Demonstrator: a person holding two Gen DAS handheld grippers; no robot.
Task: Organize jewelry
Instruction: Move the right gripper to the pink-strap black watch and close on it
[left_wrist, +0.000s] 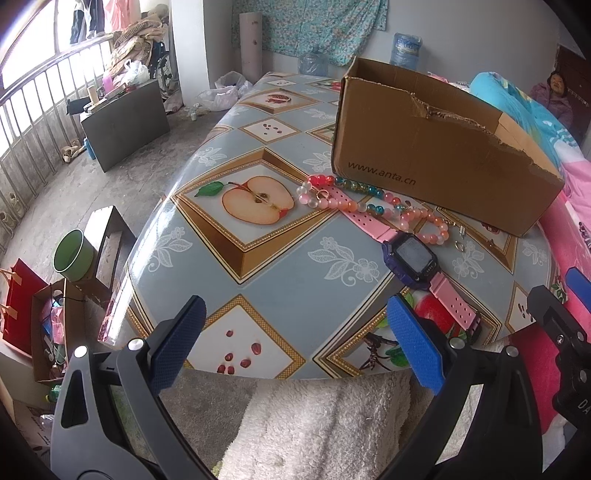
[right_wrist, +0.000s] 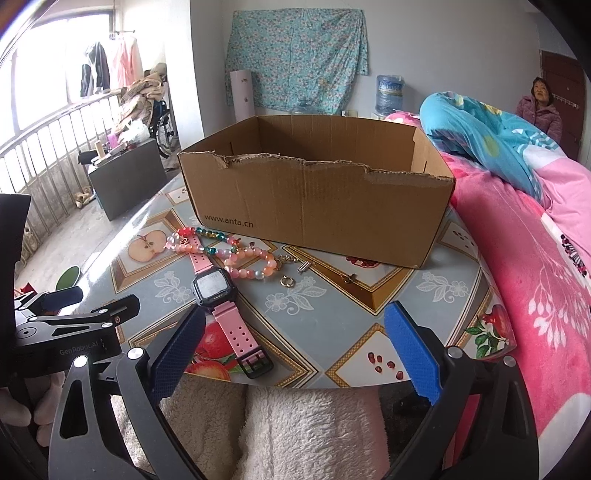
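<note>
Right now my left gripper hangs at the near edge of the table, its blue pads spread wide with nothing between them; under it lies a white fleecy cloth. My right gripper is the same, pads well apart and empty, low over the same edge and over the same pale fleece.

From the left gripper, at about one o'clock, the watch lies flat on the fruit-patterned cover, its dark face up and its pink strap running toward my right pad. Just beyond it, at twelve to one o'clock, the bead bracelets lie in a loose tangle of pink, clear, red and teal beads, crossing the far end of the strap. A small ring sits just beside the beads toward two o'clock.

From the right gripper, the watch is at eleven o'clock, its buckle end just beside my left pad. The bracelets lie past it at about eleven, touching the strap. The ring lies near twelve, apart from the beads, with a small silver spring-like piece beyond it.

Farther at twelve o'clock stands the open cardboard box, its near rim torn; I cannot see its floor. At three o'clock a pink blanket bunches against the table.
</note>
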